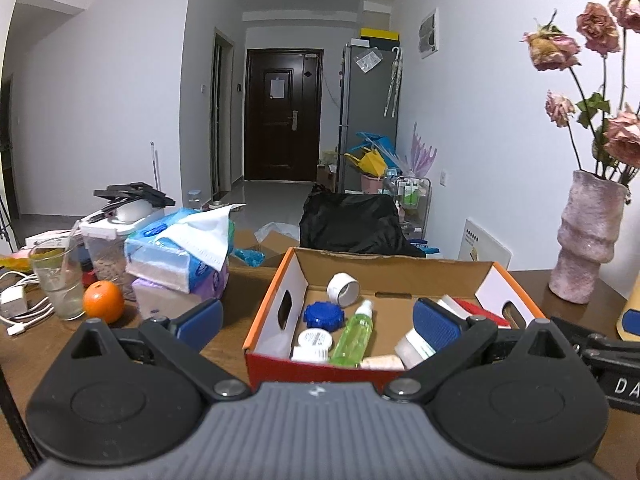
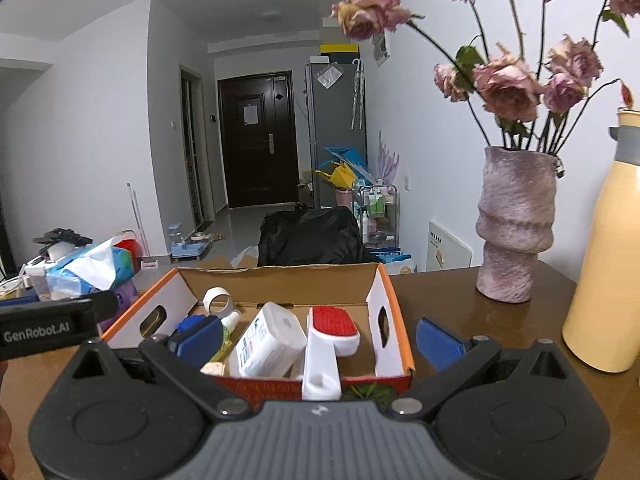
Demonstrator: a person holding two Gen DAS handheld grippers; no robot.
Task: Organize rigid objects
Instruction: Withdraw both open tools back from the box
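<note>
An orange-rimmed cardboard box [image 1: 267, 312] [image 2: 394, 300] sits on the brown table. It holds a white tape roll [image 1: 343, 289], a blue lid [image 1: 324, 315], a green spray bottle [image 1: 356, 336], a white jar [image 1: 315, 340], a white container [image 2: 266, 340] and a red-and-white lint brush [image 2: 326, 344]. My left gripper [image 1: 318, 320] is open and empty, just before the box's near wall. My right gripper [image 2: 320, 340] is open and empty, its fingers either side of the box's right half.
An orange [image 1: 103, 302], a glass [image 1: 58, 280], tissue packs [image 1: 176, 256] and cables [image 1: 20, 300] lie left of the box. A pink vase with dried roses [image 2: 514, 236] and a yellow flask [image 2: 608, 264] stand at the right. A black chair [image 1: 352, 224] is behind the table.
</note>
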